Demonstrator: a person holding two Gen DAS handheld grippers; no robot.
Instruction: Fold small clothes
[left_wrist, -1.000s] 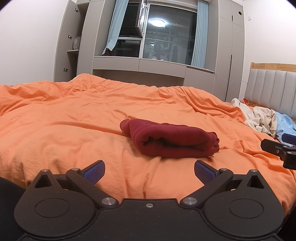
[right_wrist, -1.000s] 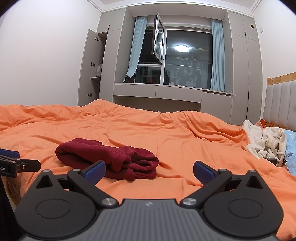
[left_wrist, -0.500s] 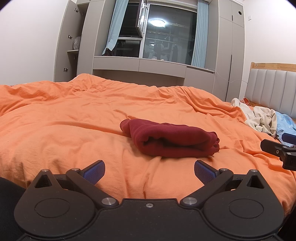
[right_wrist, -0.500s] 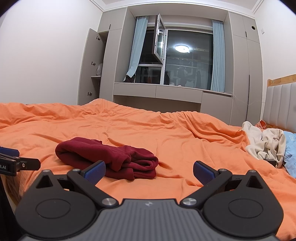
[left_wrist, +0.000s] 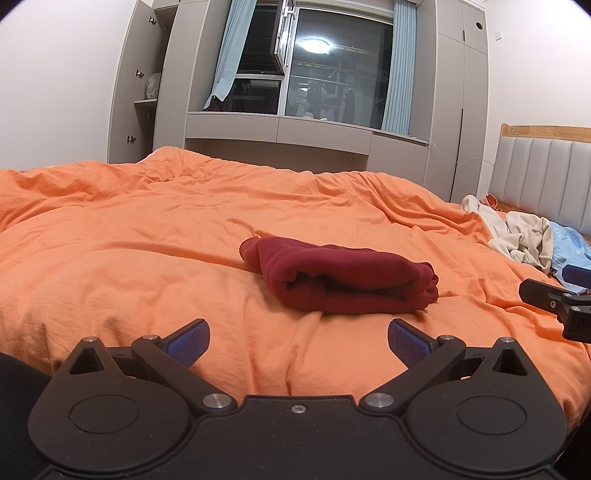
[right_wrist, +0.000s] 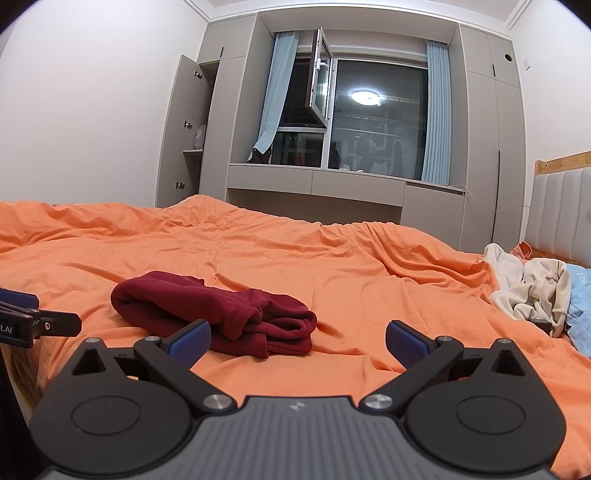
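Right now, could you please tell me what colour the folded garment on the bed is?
Dark red, a plain maroon. The folded garment shows best in the left wrist view.

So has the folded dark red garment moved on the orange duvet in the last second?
No. The folded dark red garment lies on the same creases of the orange duvet, apart from both open grippers.
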